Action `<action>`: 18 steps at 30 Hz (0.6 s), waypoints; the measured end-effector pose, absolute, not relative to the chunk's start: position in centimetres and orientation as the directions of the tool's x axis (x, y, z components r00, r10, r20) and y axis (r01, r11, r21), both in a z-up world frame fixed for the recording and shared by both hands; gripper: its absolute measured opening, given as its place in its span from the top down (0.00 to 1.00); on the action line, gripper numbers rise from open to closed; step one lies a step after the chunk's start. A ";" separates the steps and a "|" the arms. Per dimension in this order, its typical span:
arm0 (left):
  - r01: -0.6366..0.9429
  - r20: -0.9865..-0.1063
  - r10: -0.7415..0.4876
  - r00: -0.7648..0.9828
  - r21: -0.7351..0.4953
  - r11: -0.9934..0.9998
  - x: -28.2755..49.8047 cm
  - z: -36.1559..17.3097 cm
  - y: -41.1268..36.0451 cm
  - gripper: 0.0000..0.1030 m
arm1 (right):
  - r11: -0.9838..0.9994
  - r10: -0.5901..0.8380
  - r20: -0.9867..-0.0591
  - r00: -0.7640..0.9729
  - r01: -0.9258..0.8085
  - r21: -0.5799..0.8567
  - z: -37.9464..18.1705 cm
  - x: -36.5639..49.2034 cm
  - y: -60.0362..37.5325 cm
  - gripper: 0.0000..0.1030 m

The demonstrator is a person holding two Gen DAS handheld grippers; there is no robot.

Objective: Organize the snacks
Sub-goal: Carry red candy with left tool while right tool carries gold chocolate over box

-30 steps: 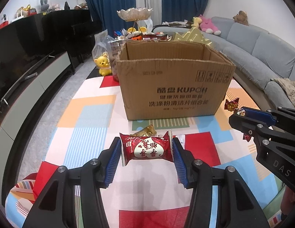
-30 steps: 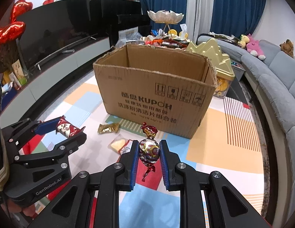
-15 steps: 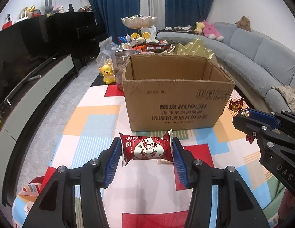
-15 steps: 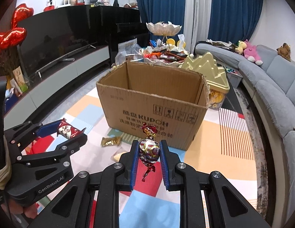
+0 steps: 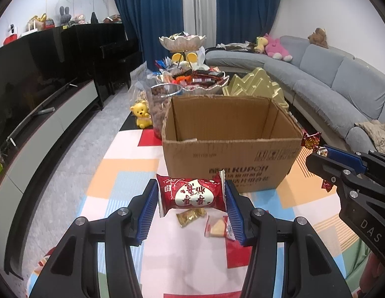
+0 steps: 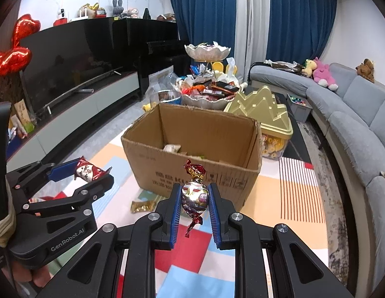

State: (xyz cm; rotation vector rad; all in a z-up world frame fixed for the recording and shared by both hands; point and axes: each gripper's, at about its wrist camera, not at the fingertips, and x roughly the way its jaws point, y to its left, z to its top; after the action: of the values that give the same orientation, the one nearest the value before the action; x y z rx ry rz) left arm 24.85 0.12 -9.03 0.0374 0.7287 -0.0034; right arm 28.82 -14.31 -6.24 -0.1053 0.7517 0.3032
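My left claw [image 5: 191, 204] grips the red packet [image 5: 192, 195]; my right claw [image 6: 194, 208] grips the foil candy [image 6: 194, 196], both short of the box's [image 6: 192, 154] near rim at frame centre.

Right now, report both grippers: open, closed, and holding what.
Left gripper: closed on the red snack packet, held in the air.
Right gripper: closed on the foil-wrapped candy, held in the air.

a cardboard box [image 5: 229, 159] and two small snack packets [image 5: 191, 217] lie on the patterned mat [image 5: 122, 173].
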 end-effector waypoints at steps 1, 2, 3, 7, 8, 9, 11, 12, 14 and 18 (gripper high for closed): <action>0.015 -0.664 0.012 0.747 0.034 0.999 25.1 -8.8 0.1 0.50 | 0.952 0.233 -0.684 0.691 -0.307 0.015 -6.1 29.0 -14.3 0.78; 0.015 -0.663 0.013 0.748 0.035 0.999 25.3 -8.6 0.1 0.50 | 0.952 0.234 -0.682 0.693 -0.306 0.015 -5.9 29.2 -14.3 0.78; 0.015 -0.662 0.012 0.749 0.035 0.999 25.5 -8.5 0.1 0.50 | 0.952 0.234 -0.681 0.694 -0.306 0.014 -5.8 29.3 -14.3 0.78; 0.019 -0.655 0.010 0.755 0.037 0.999 26.5 -7.6 -0.1 0.49 | 0.954 0.233 -0.672 0.703 -0.300 0.017 -5.2 30.1 -14.3 0.78; 0.020 -0.653 0.010 0.758 0.037 0.999 26.8 -7.4 -0.1 0.50 | 0.954 0.233 -0.669 0.706 -0.298 0.018 -4.9 30.3 -14.4 0.78; 0.021 -0.650 0.008 0.760 0.037 0.999 27.1 -7.2 -0.1 0.50 | 0.955 0.232 -0.665 0.710 -0.295 0.019 -4.7 30.6 -14.5 0.78; 0.023 -0.644 0.007 0.765 0.038 0.999 27.6 -6.7 -0.2 0.50 | 0.957 0.230 -0.659 0.716 -0.290 0.018 -4.3 31.0 -14.5 0.78; 0.024 -0.641 0.006 0.768 0.038 0.999 27.9 -6.5 -0.3 0.50 | 0.958 0.229 -0.656 0.719 -0.287 0.019 -4.1 31.3 -14.6 0.78; 0.026 -0.635 0.005 0.773 0.039 0.999 28.5 -6.0 -0.3 0.49 | 0.959 0.226 -0.653 0.722 -0.282 0.020 -3.8 31.7 -14.6 0.78; 0.034 -0.626 0.001 0.779 0.044 0.998 29.8 -5.3 -0.4 0.49 | 0.963 0.219 -0.652 0.726 -0.268 0.025 -3.4 32.7 -14.7 0.78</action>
State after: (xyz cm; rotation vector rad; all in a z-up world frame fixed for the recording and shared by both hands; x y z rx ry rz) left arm 29.76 -0.41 -5.27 0.0535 0.6769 -0.0174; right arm 32.71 -14.73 -3.45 -0.0726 0.7095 0.2683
